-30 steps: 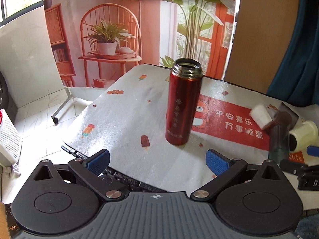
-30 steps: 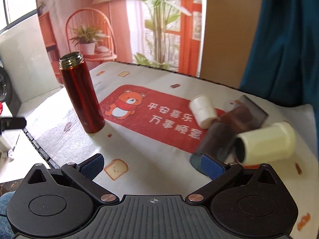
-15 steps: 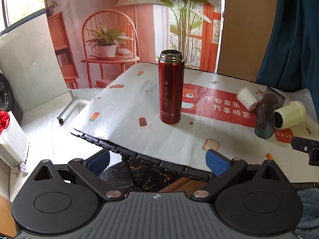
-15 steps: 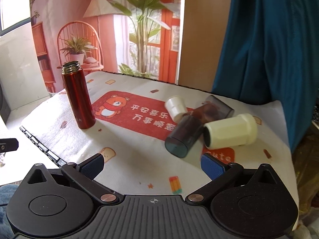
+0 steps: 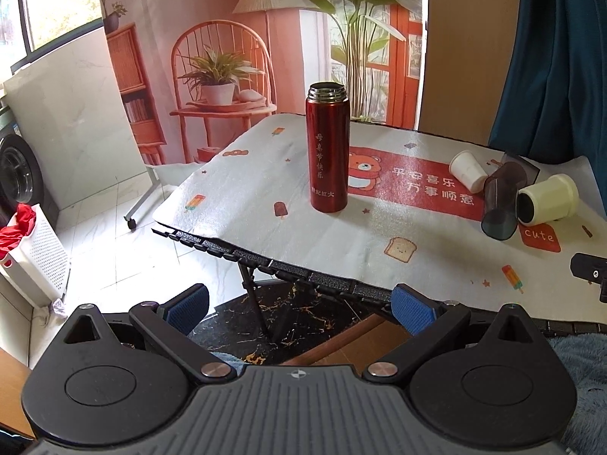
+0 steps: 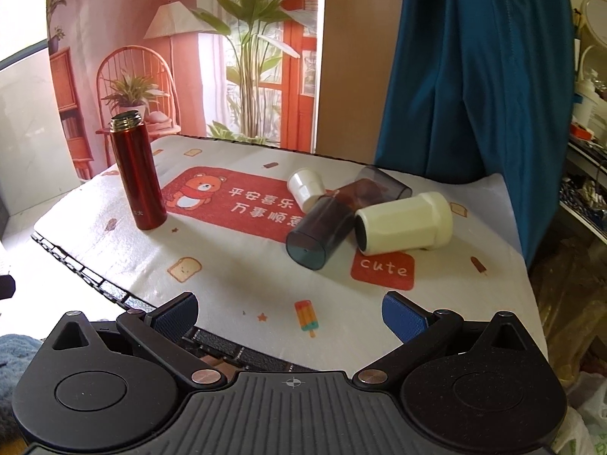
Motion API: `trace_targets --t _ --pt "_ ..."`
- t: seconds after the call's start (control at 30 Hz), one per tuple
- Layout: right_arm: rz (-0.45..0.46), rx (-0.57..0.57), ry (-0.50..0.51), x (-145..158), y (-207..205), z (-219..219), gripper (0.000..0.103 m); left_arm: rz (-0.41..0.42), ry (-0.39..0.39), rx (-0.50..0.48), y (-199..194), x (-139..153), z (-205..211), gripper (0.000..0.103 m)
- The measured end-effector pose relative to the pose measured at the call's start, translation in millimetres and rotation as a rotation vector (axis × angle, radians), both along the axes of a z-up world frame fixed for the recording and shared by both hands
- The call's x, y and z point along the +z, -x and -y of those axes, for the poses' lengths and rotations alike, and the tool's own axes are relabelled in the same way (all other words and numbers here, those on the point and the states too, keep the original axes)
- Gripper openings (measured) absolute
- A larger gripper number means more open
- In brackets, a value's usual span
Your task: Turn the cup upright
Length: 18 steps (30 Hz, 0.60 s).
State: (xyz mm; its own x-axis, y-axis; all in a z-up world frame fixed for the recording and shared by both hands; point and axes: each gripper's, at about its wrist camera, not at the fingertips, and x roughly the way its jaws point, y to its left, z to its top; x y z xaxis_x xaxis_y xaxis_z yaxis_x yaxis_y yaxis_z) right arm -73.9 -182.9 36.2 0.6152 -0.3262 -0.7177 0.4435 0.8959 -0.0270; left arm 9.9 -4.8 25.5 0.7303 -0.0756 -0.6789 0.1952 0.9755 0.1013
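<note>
Left wrist view is looking from off the near-left table [image 5: 235, 174] edge, facing forward and slightly down, floor showing below. Right wrist view is sitting closer in, over the near edge, facing the table [image 6: 235, 265] middle. Both are sharing the red flask [image 5: 328, 151] [image 6: 138, 174], the lying cups [image 5: 531, 193] [image 6: 360, 212] and the backdrop [image 5: 227, 38] [image 6: 151, 19].

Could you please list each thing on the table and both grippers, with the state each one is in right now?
Red flask: standing upright, lid off, mouth open.
Small white cup: lying on its side.
Cream cup: lying on its side, mouth toward the camera.
Near dark cup: lying on its side.
Far dark cup: lying on its side.
Left gripper: open, empty.
Right gripper: open, empty.
</note>
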Motion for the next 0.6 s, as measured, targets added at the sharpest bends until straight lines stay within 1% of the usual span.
trace_targets --t 0.17,0.4,0.6 --pt "0.018 -0.027 0.000 -1.5 2.7 5.7 0.103 0.015 -0.006 -0.001 5.5 0.0 2.9 0.103" --pt "-0.004 -0.027 -0.005 -8.8 -0.6 4.0 0.103 0.002 -0.010 -0.005 7.8 -3.4 2.5 0.103" --pt "-0.003 -0.023 -0.002 -9.6 -0.3 3.6 0.103 -0.001 -0.007 -0.003 7.6 -3.5 1.9 0.103"
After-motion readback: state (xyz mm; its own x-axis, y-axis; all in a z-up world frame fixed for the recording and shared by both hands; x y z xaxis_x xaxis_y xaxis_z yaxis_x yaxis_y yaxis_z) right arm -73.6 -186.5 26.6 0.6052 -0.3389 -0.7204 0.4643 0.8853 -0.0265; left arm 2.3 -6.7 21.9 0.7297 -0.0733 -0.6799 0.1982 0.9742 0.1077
